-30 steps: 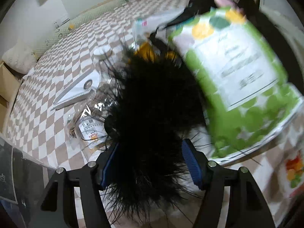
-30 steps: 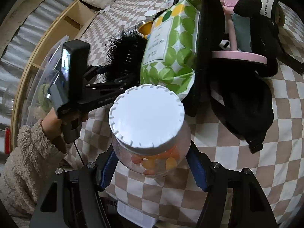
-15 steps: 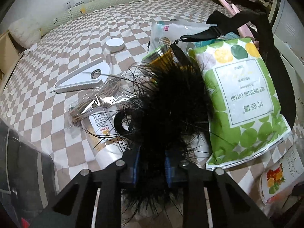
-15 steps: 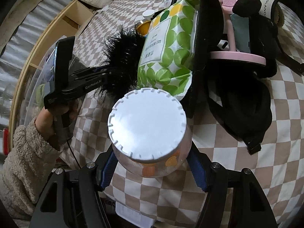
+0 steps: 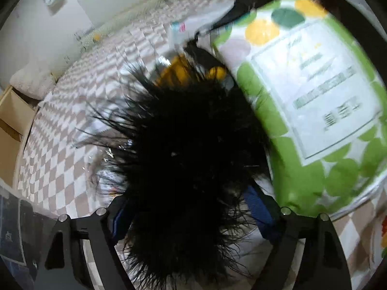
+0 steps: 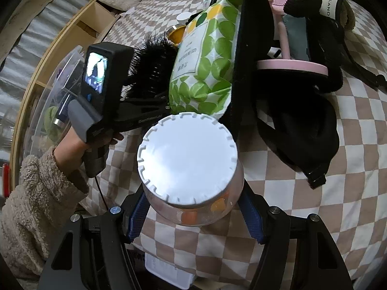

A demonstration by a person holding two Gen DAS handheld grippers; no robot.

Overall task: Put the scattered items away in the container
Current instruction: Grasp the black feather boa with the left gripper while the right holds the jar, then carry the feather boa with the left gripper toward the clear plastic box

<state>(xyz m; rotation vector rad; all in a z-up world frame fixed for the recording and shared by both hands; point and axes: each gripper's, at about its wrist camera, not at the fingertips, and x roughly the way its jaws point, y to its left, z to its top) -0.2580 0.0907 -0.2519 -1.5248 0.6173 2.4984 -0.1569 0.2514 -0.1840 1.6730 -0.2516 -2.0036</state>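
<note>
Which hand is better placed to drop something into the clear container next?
Right. The right gripper is clamped on the white-lidded jar; the left gripper's jaws are opening around the black feathery item.

On the white band of the black rolled fabric item (image 6: 330, 1), at one o'clock in the right wrist view, the letters "NGLAND" can be read. The green-dotted plastic pack (image 6: 205, 55) at twelve o'clock carries a white label whose print is too blurred to read in both views.
</note>
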